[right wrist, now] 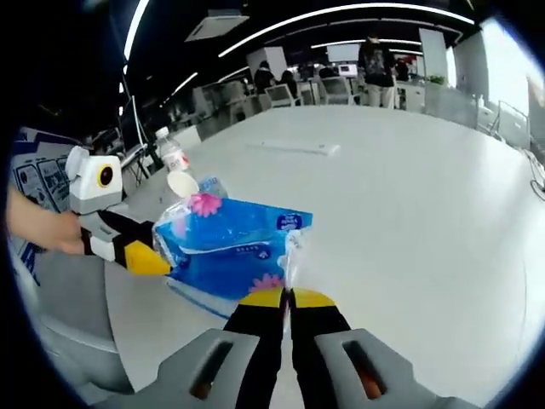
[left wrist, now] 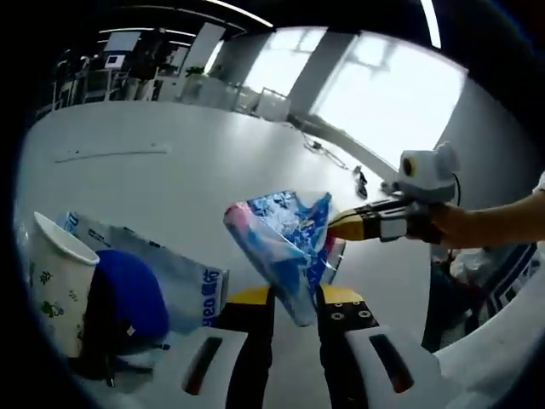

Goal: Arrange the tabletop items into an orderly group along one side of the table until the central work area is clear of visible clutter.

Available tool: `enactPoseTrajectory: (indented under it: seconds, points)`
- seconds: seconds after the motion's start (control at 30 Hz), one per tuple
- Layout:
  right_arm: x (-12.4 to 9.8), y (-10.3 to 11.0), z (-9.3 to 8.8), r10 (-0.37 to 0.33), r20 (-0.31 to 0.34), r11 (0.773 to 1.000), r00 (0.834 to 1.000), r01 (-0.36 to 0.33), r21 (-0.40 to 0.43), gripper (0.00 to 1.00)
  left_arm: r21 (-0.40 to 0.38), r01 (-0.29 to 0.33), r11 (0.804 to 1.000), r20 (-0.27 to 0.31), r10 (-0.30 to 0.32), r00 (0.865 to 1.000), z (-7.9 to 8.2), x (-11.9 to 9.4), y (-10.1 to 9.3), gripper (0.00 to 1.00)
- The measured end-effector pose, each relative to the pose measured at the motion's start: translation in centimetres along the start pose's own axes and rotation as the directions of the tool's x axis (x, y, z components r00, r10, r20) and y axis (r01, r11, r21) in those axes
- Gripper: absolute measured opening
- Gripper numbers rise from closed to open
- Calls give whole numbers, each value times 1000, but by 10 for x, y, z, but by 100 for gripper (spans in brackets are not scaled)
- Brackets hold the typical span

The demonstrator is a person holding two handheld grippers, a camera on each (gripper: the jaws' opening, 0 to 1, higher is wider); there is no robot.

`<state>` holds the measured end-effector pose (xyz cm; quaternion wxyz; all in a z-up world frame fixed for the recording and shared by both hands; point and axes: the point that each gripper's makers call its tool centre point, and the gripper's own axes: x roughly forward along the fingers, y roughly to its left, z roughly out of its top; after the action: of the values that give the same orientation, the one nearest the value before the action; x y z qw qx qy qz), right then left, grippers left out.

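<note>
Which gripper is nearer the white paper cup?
Left. The left gripper is beside the cup while pinching the blue packet; the right gripper grips the packet's far end.

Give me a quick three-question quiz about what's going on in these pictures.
1. True or false: both claws grip the blue tissue pack at once.
2. What stands beside the blue cap? A) paper cup B) laptop C) plate
3. The left claw and right claw hold the pack above the white ______.

Key: 1 true; 2 A, the paper cup; 3 table.
</note>
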<state>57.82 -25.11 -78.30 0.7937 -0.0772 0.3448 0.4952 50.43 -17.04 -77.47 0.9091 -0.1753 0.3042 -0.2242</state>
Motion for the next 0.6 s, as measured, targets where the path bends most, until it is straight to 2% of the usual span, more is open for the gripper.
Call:
enactPoseTrajectory:
  seconds: [0.3,0.6]
  points:
    - [-8,-26,-6,-35,0,999,999,35,31,0,46,19,999,-20,-18,1000,8,25,-9,14]
    - [-5,-46,-4,-53,10,997,999,52,60,0,97,-5,995,-43,9,999,15,45,-3,14]
